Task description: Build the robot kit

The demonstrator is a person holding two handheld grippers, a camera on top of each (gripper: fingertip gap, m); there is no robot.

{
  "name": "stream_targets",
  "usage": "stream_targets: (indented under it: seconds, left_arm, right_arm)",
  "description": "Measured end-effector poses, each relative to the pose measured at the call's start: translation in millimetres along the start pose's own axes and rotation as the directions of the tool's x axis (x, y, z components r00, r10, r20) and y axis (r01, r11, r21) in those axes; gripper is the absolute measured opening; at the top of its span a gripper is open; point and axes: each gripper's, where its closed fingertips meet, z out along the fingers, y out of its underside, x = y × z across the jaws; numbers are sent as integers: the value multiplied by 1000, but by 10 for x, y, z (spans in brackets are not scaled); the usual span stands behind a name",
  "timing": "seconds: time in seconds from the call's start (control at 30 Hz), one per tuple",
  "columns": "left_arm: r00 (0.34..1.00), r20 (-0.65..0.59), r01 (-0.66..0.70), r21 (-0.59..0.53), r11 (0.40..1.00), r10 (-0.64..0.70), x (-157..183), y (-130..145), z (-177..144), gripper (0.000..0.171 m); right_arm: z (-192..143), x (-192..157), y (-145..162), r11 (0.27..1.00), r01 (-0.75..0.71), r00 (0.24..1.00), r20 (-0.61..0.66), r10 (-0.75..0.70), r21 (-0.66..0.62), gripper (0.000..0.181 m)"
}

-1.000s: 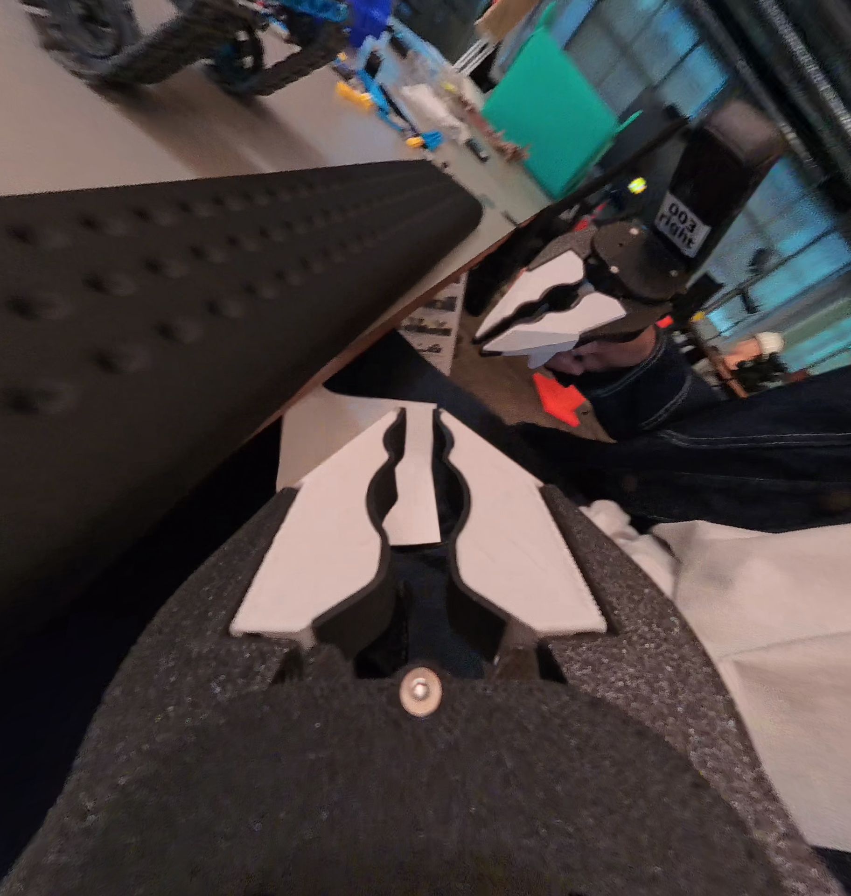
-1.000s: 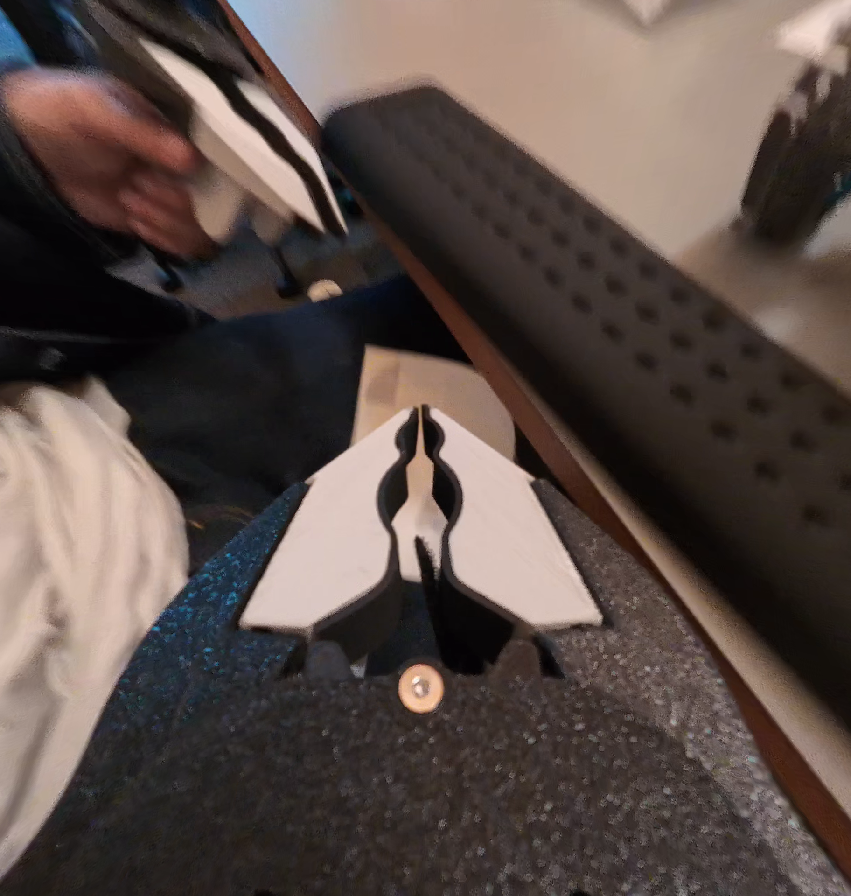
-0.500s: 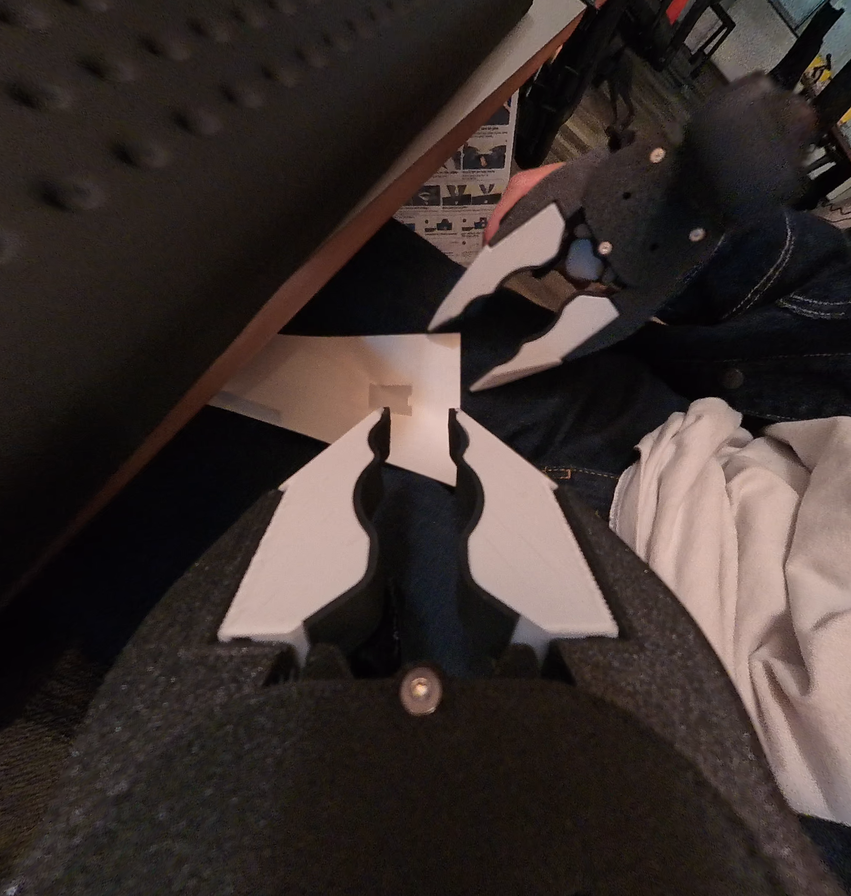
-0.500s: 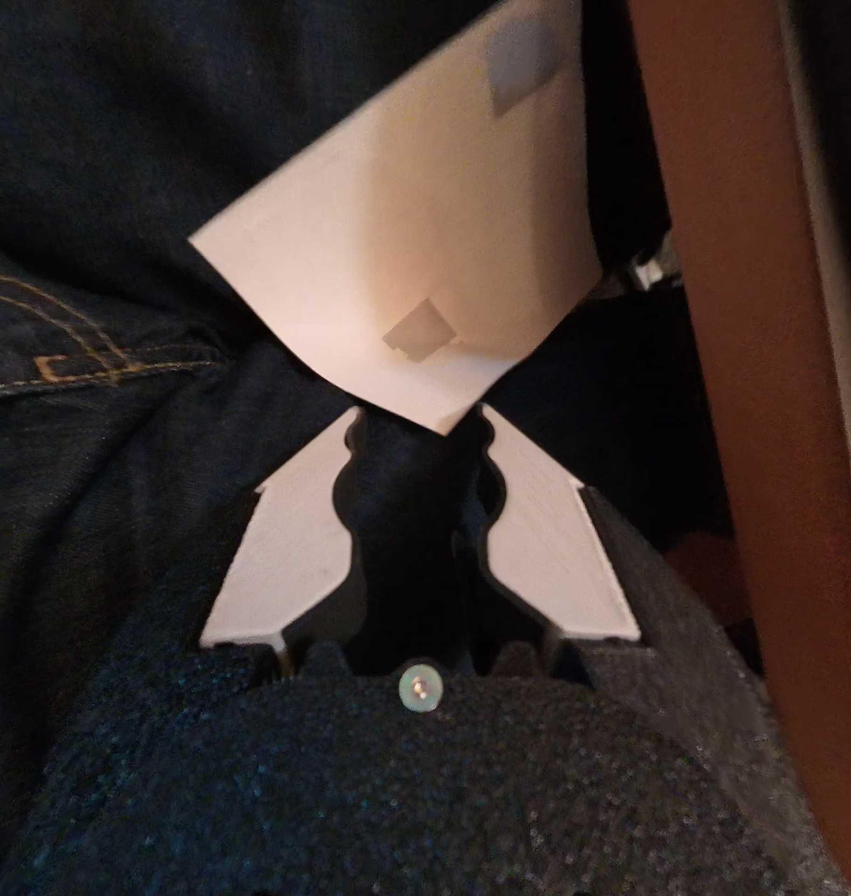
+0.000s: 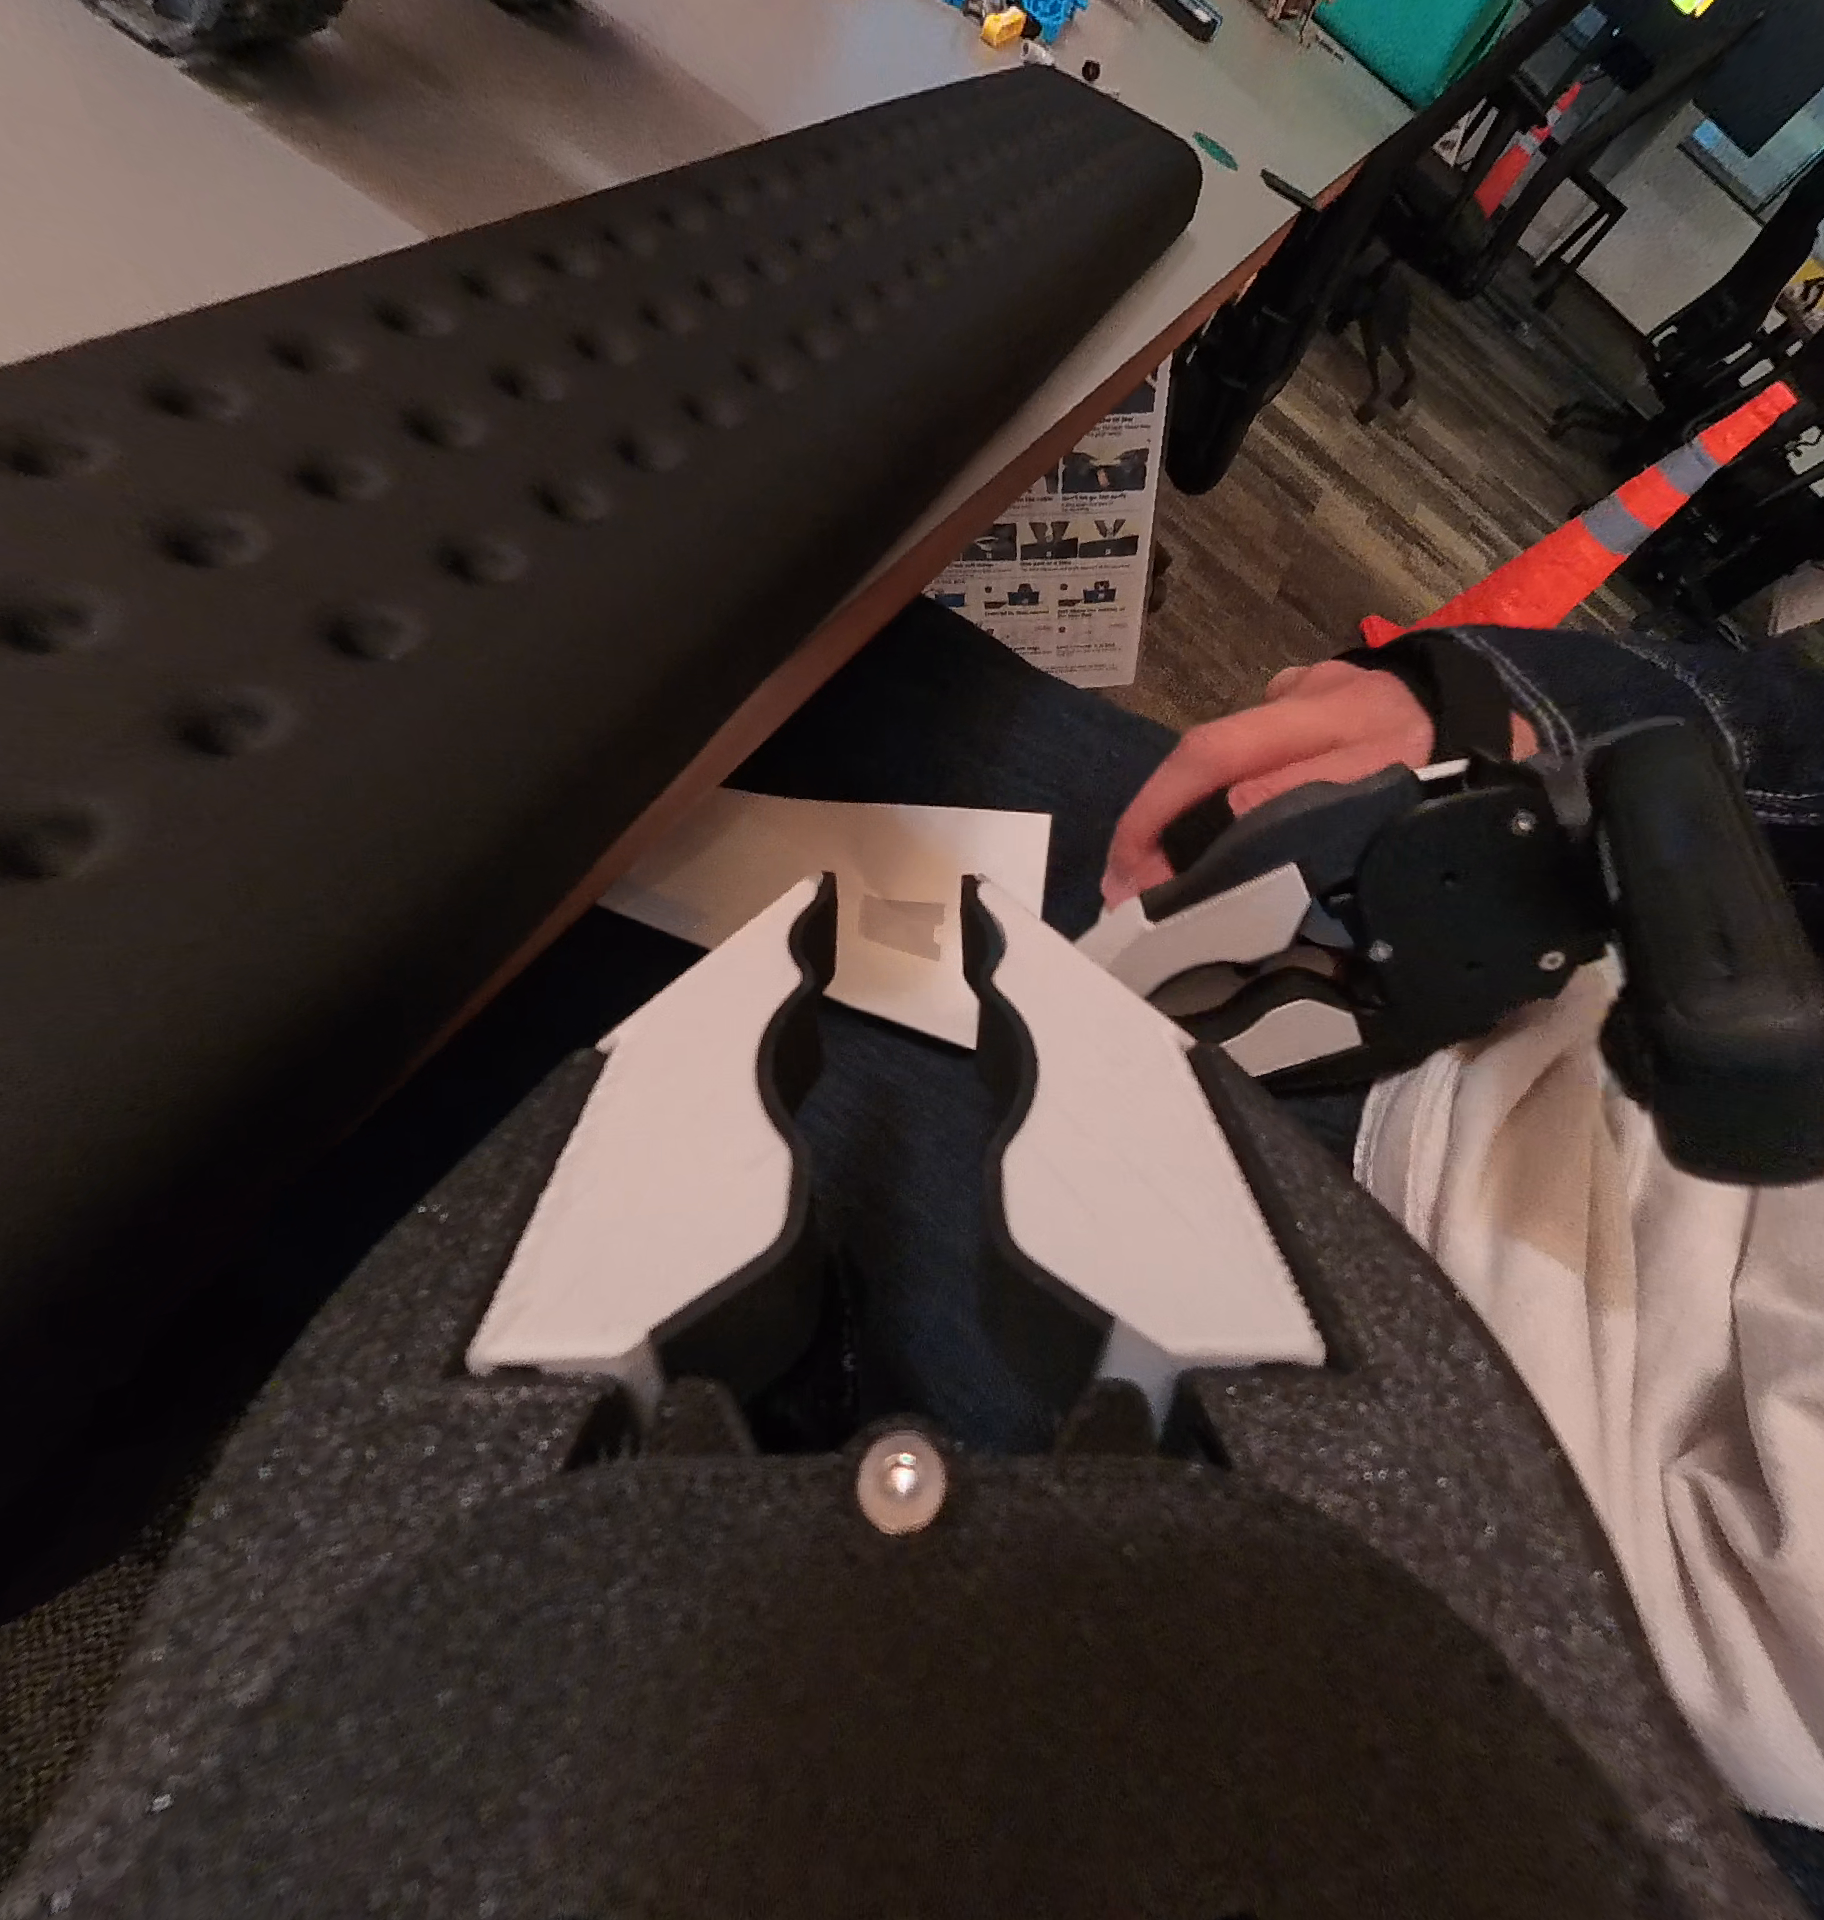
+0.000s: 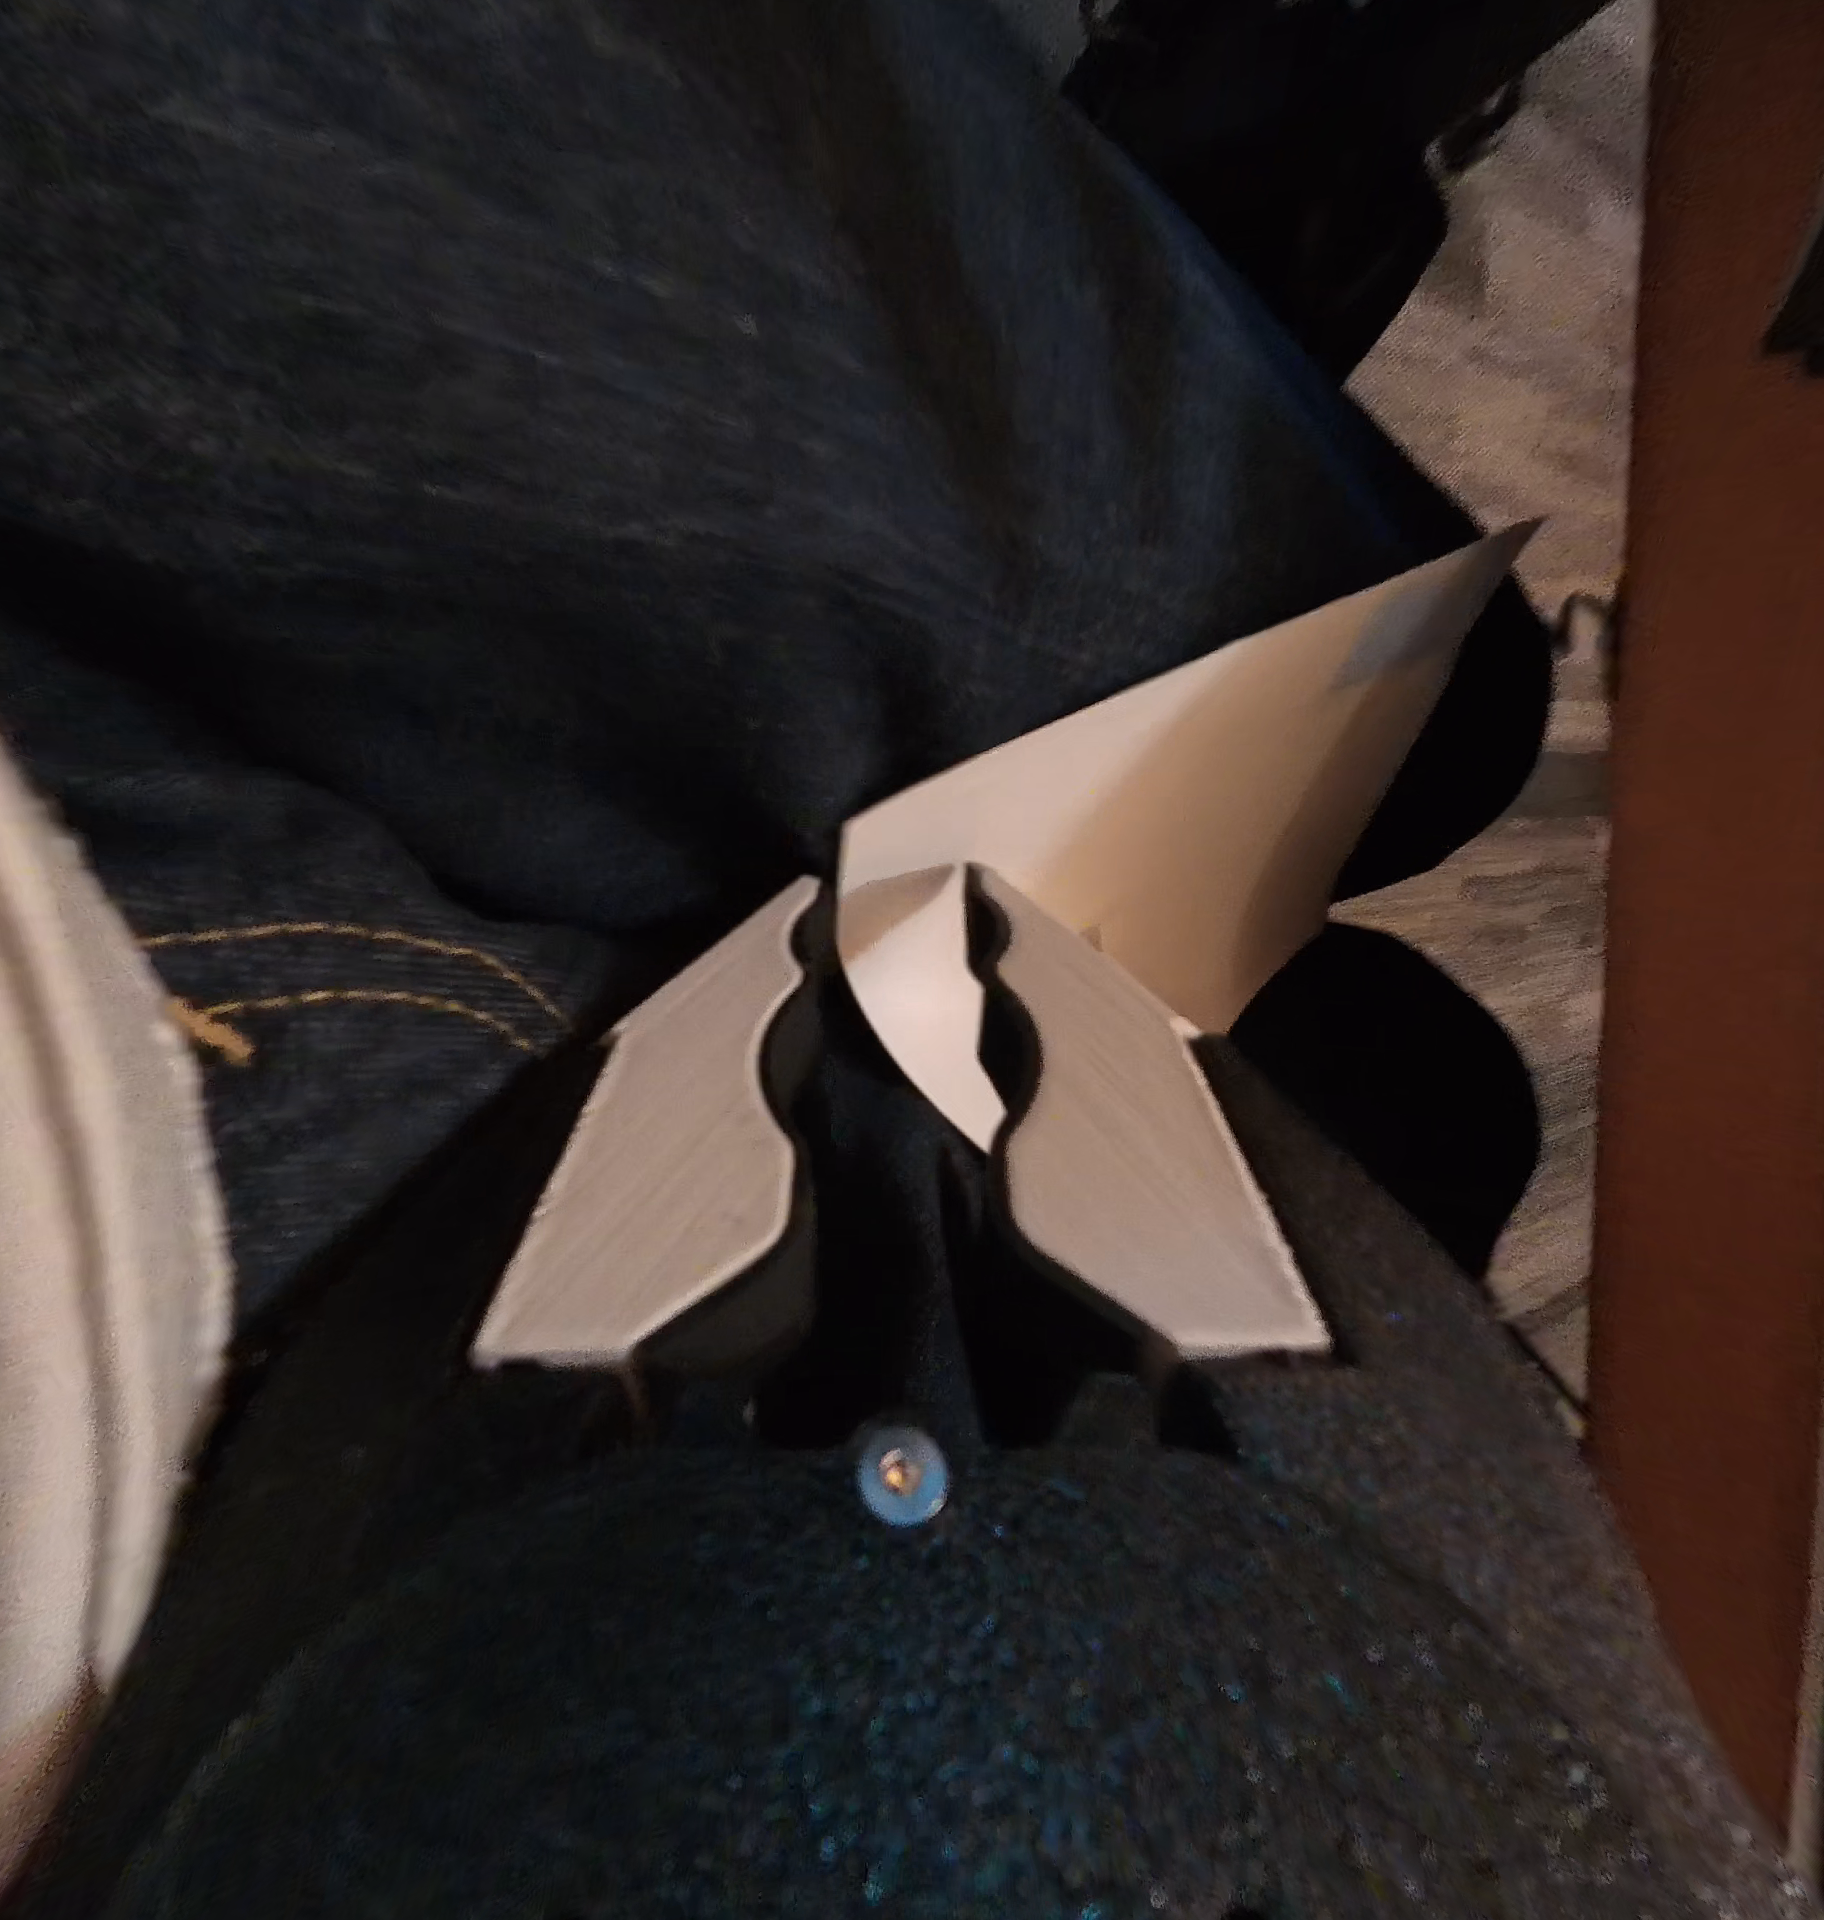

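Left claw (image 5: 897,904) has its fingers spread apart, gripping nothing, and the white paper sheet (image 5: 918,852) lies on the lap just past its tips, so its lower corner shows in the gap between them. Right claw (image 6: 892,904) is also parted, with a curled corner of the same paper (image 6: 1178,831) sitting between the fingers; the view is too blurry to tell whether it's actually pinched.

The left wrist view gives the wider picture: the right claw (image 5: 1214,977) coming in from the side, a hand (image 5: 1292,748) on its handle, the black dimpled pad (image 5: 472,468) on the bench (image 5: 1188,239), and an orange cone (image 5: 1573,540) on the floor. The right wrist view only gets dark denim (image 6: 575,468), the paper up close, and the brown bench edge (image 6: 1739,727).

Compared with half a second ago, the right claw has narrowed and pushed onto the paper corner, which was just touching its tips. The left one is about as wide as before.

No containers anywhere in view.
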Motion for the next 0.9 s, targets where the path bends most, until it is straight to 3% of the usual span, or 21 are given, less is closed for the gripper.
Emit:
stream_targets:
  seconds: [0.07, 0.2, 0.33, 0.37, 0.43, 0.5, 0.57, 0.6, 0.67, 0.77, 0.83, 0.9]
  left_arm:
    - [1000, 4, 4, -1, 1000, -4, -5, 5, -10, 23]
    - [999, -7, 32, 35, 999, -32, 2, -51, -65, 23]
    - [993, -69, 99, 63, 993, -95, 78, -95, -86, 24]
    - [991, -90, 107, 74, 991, -101, 127, -116, -81, 24]
    - [988, -130, 92, 87, 992, -80, 260, -150, -64, 24]
    - [988, -153, 27, 111, 993, -10, 419, -204, -60, 26]
    - [978, -173, -94, 118, 988, 114, 627, -229, -45, 29]
    - [969, -171, -163, 109, 981, 180, 718, -218, -17, 32]
    - [940, -186, -274, 80, 958, 284, 891, -163, 71, 36]
    - [908, -230, -361, -3, 933, 351, 1031, -27, 247, 40]
    - [894, -228, -408, -64, 911, 384, 1001, 50, 374, 40]
    - [878, -271, -434, -104, 895, 395, 1025, 118, 463, 40]
  right_arm:
    - [-29, -37, -15, 999, 42, 999, -13, -41, 6, 9]
    - [-205, 0, 74, 998, -46, 999, -19, 47, 37, 0]
    - [-669, 249, 90, 948, -257, 961, -56, 271, 187, 0]
    - [-824, 311, 44, 890, -374, 921, -5, 389, 259, 0]
    - [-1121, 418, -31, 687, -625, 774, 182, 606, 369, 0]
    - [-1392, 538, -40, 373, -840, 527, 432, 731, 394, 0]
    - [-1615, 628, 8, 34, -955, 234, 683, 692, 293, 0]
    - [-1664, 645, 77, -84, -971, 119, 753, 647, 225, 0]
    - [-1598, 608, 282, -195, -973, -25, 785, 619, 122, 0]
    - [-1408, 474, 574, -255, -967, -179, 765, 619, -20, 0]
    - [-1308, 482, 753, -289, -957, -208, 730, 652, -15, 0]
    - [-1352, 503, 742, -286, -958, -206, 759, 618, -27, 0]
